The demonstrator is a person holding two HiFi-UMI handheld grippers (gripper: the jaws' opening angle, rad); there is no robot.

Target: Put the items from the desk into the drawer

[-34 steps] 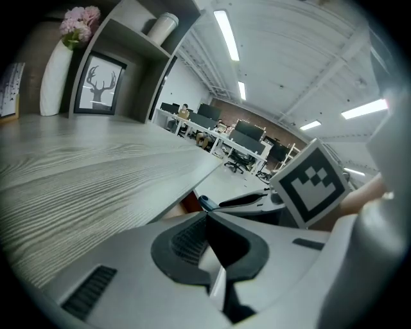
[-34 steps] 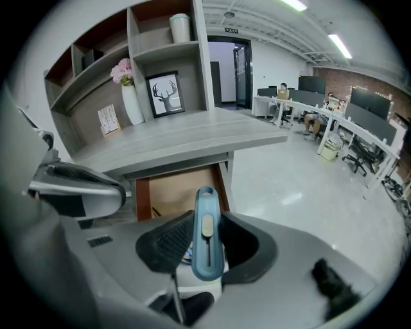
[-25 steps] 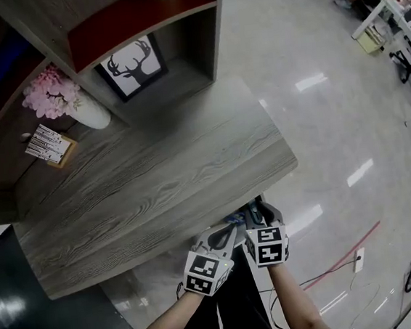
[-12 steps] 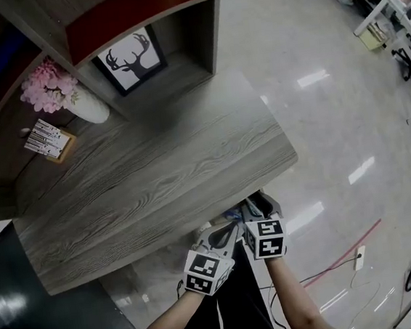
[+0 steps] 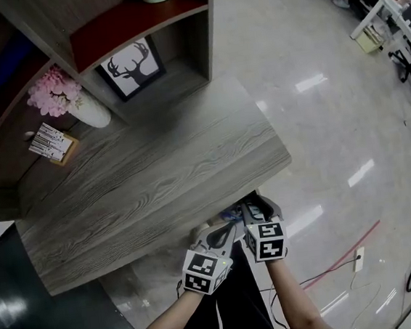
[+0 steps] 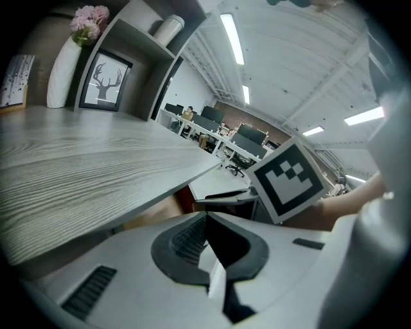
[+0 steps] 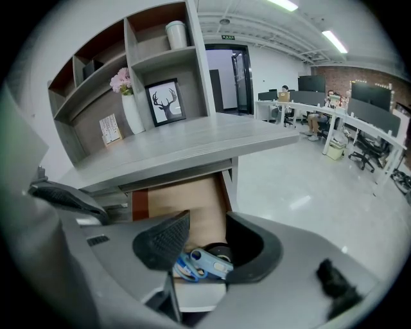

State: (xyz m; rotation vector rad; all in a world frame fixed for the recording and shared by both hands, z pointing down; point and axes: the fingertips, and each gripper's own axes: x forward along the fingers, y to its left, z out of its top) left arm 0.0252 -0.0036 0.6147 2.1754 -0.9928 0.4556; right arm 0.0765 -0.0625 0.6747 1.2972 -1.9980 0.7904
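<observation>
Since a second ago the jaws of my right gripper (image 7: 209,220) have been opening by the front right corner of the desk (image 5: 156,180). They are now standing apart above the scissors (image 7: 204,262), which are lying loose near the front edge of the open drawer (image 7: 186,199). My left gripper (image 6: 207,217) is staying shut and empty, and the scissors are looking light, stiff and slick, best pinched across the handles.

At the bench's (image 5: 163,179) far edge we see a white vase (image 5: 92,113) of pink flowers (image 5: 53,91), a framed deer picture (image 5: 131,67) beside it, and a printed card (image 5: 51,143) toward the left corner.
</observation>
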